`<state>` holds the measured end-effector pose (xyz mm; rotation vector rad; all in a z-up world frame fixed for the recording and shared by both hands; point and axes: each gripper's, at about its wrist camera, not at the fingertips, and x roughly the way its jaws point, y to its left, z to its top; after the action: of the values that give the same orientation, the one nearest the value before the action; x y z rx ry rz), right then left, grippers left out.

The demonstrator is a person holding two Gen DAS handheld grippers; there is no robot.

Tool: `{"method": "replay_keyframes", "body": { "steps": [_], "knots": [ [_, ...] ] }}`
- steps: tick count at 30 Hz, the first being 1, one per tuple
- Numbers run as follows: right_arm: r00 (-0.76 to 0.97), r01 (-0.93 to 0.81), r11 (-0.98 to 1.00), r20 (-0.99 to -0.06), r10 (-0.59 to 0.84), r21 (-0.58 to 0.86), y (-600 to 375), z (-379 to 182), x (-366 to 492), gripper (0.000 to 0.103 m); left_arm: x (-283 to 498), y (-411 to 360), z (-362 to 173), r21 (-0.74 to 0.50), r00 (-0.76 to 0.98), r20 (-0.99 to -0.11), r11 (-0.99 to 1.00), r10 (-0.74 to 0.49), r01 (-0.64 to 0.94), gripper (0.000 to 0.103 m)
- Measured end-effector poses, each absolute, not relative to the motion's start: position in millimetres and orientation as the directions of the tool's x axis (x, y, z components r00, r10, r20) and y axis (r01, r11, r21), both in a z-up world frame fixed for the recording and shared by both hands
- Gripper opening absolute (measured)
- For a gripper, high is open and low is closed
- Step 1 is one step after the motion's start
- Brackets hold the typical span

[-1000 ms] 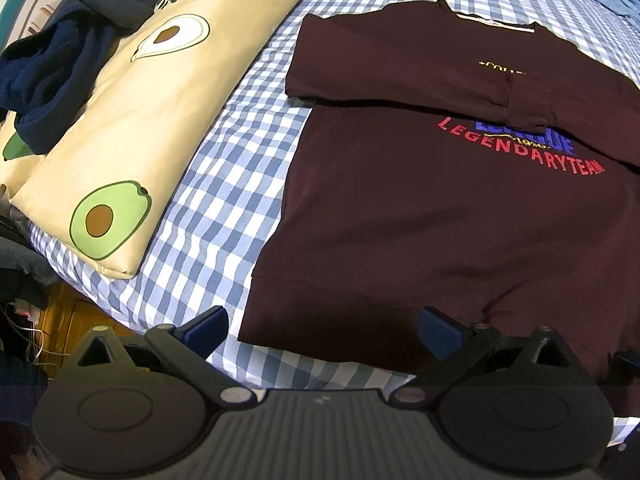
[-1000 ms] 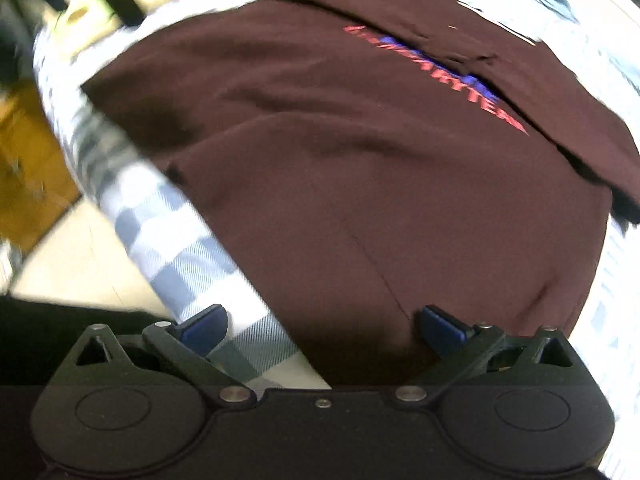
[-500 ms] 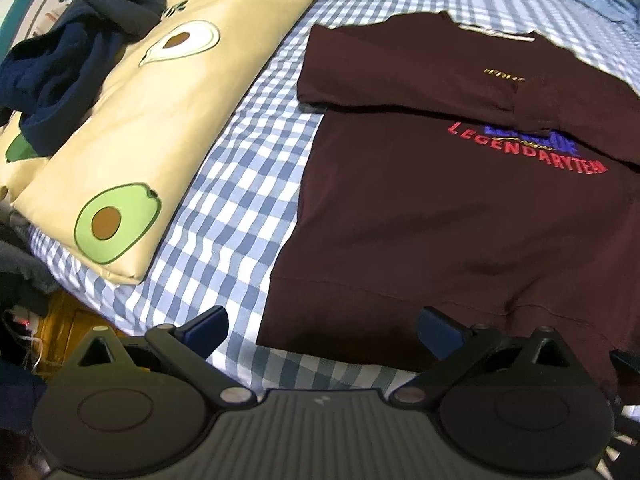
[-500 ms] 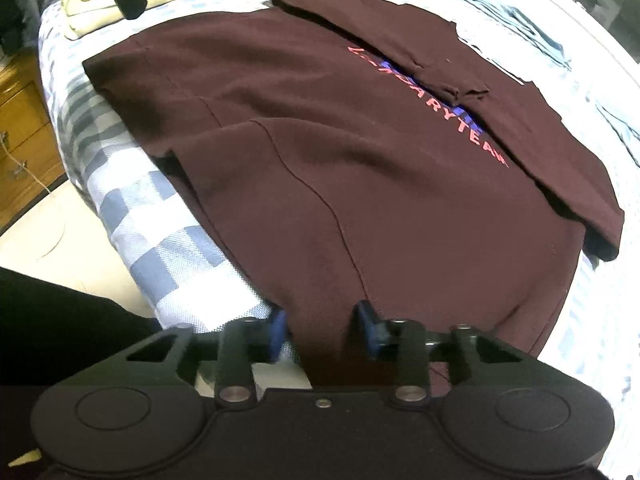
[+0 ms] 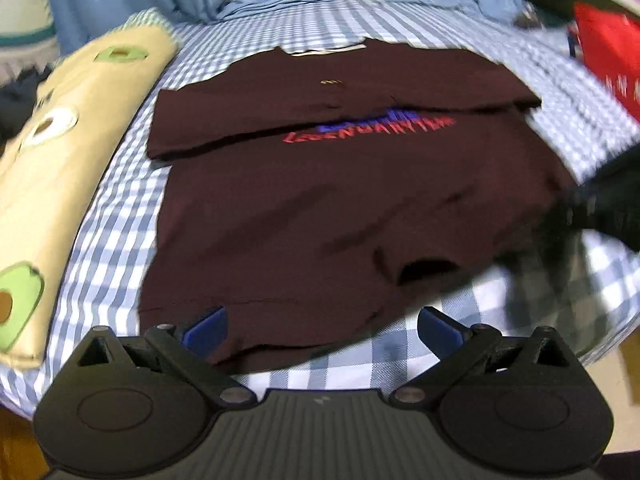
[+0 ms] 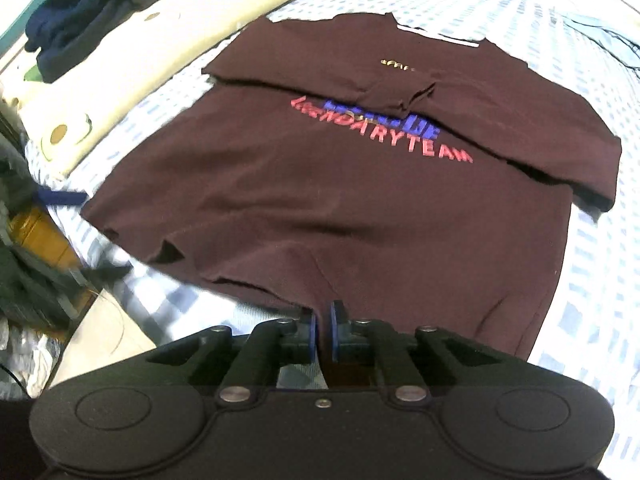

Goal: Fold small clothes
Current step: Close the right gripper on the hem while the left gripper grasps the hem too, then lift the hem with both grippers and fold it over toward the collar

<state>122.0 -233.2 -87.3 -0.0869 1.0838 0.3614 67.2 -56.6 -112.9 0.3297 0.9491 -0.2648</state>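
2 claws: right claw [image 6: 323, 330] pinching sweatshirt [image 6: 360, 200] hem, left claw [image 5: 320, 326] wide apart.

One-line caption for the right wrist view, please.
Right gripper shut on the hem of the dark maroon printed sweatshirt, sleeves folded across its chest, on the blue checked bedsheet.

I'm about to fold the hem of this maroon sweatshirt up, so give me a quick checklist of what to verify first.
1. Right gripper shut on the maroon sweatshirt hem: ok.
2. Left gripper holding the hem: not ok, open, hem lies between its fingers.
3. Both sleeves folded across the chest: ok.
4. Hem lying flat: not ok, bunched in the middle.
5. Avocado-print pillow apart from the sweatshirt: ok.
6. Checked bedsheet smooth under the sweatshirt: cannot tell.
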Motion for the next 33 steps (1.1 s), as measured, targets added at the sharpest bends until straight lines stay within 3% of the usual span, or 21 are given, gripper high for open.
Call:
{"method": "replay_keyframes", "body": {
  "steps": [5,7,11,13,15,16,18,20,22,25,31,32,33],
  "knots": [
    [0.409,-0.331,0.935,-0.874,0.263,0.126,-233,-79,131,0.004,68,-90,-144,0.363,0.626,-0.778,0.849,0.049,0.384,0.1],
    [0.413,-0.329,0.935,-0.869,0.271,0.135,-236,-76,133,0.004,73,-91,-154,0.412,0.629,-0.771,0.829,0.096,0.378,0.079],
    [0.418,-0.344,0.929,-0.864,0.28,0.135,-240,-74,130,0.004,83,-77,-155,0.408,0.616,-0.778,0.844,0.122,0.349,0.054],
    [0.417,-0.35,0.927,-0.865,0.28,0.132,-239,-77,126,0.005,85,-67,-148,0.366,0.616,-0.782,0.869,0.094,0.332,0.026],
    [0.417,-0.364,0.923,-0.864,0.282,0.126,-239,-81,122,0.008,90,-59,-140,0.318,0.602,-0.796,0.895,0.071,0.314,0.02],
    [0.414,-0.369,0.921,-0.865,0.284,0.126,-238,-84,121,0.015,95,-54,-135,0.296,0.594,-0.802,0.906,0.062,0.304,0.015],
    [0.4,-0.382,0.916,-0.872,0.282,0.121,-236,-92,116,0.022,101,-53,-127,0.271,0.589,-0.806,0.919,0.054,0.286,0.012],
    [0.396,-0.403,0.911,-0.879,0.264,0.092,-231,-102,109,0.036,105,-52,-118,0.253,0.582,-0.812,0.929,0.05,0.272,0.011],
    [0.395,-0.42,0.906,-0.887,0.238,0.056,-225,-114,105,0.058,115,-51,-113,0.229,0.574,-0.818,0.94,0.043,0.255,0.01],
    [0.387,-0.444,0.896,-0.903,0.185,-0.007,-213,-138,98,0.069,122,-52,-106,0.219,0.569,-0.821,0.945,0.044,0.243,0.01],
    [0.49,-0.467,0.852,-0.871,0.029,-0.235,-198,-164,80,0.072,123,-59,-98,0.247,0.588,-0.807,0.937,0.056,0.249,0.01],
    [0.51,-0.454,0.851,-0.86,0.004,-0.265,-200,-163,78,0.071,123,-58,-98,0.245,0.588,-0.807,0.938,0.056,0.246,0.01],
    [0.53,-0.444,0.846,-0.848,-0.02,-0.297,-202,-162,76,0.06,123,-58,-98,0.24,0.587,-0.808,0.94,0.054,0.244,0.01]
  ]
}}
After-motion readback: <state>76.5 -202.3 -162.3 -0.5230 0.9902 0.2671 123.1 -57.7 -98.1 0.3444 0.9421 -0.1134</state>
